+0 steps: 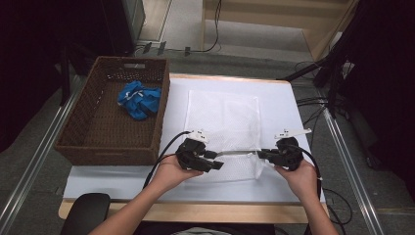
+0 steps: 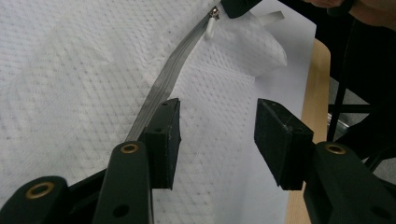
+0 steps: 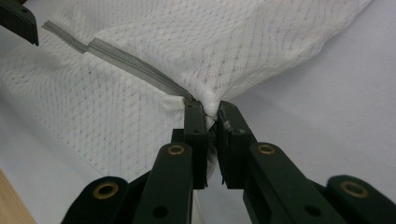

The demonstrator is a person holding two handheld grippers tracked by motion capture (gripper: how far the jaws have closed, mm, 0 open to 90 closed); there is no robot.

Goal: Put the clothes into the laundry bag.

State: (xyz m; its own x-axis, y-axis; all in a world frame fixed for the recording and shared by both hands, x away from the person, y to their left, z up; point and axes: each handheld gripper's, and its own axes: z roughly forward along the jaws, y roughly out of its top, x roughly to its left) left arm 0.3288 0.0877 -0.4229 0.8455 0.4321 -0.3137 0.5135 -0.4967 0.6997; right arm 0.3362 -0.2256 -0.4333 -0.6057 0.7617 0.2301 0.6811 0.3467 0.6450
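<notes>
High view — white mesh bag (image 1: 222, 122), rectangular

Both forearms come in from the near edge, angled inward over the tabletop. The left hand (image 1: 171, 171) holds the left hand-held gripper (image 1: 215, 160) pointing toward the right one, its jaws standing apart with a clear gap between the pads. The right hand (image 1: 299, 176) holds the right hand-held gripper (image 1: 260, 154) pointing back at the left, jaws pinched together on white mesh fabric (image 3: 210, 105).
</notes>
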